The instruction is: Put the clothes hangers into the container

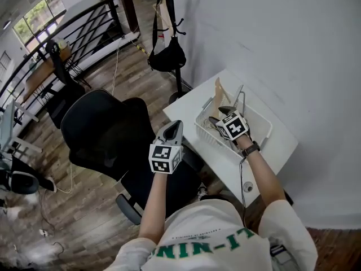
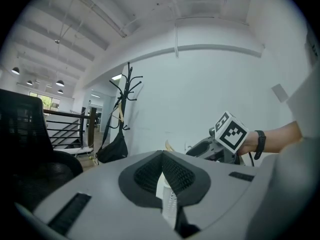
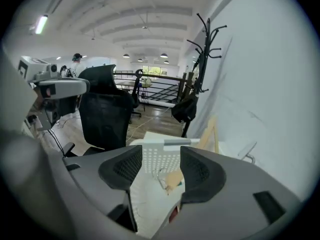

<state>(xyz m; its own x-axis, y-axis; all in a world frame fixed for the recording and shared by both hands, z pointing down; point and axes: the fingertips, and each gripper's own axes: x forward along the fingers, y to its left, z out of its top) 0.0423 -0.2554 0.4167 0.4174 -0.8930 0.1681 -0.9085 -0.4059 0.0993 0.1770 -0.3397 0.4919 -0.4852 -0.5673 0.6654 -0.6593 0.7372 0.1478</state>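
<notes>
Left gripper [image 1: 172, 130]: held above the black office chair [image 1: 107, 129], well left of the white basket [image 1: 265, 130] and off the edge of the white table [image 1: 186, 109] that the basket stands on. Its jaws meet tip to tip, and it is empty.

Right gripper [image 1: 218, 116]: directly above the basket's left half, tilted down into it. Its jaws stand wide apart and grip nothing. In the right gripper view, the gap between them frames the basket's perforated wall [image 3: 152, 164]. Below that, a wooden hanger [image 3: 173, 180] with a metal hook lies inside the basket, clear of both pads.

A second wooden hanger [image 1: 219, 92] stands at the basket's far end and rises above the rim. Just to its right, a thin metal loop [image 1: 241, 97] also rises from the basket; what it is cannot be determined.

Beyond the basket's far-left side, a coat stand carries a black bag [image 1: 166, 55].
</notes>
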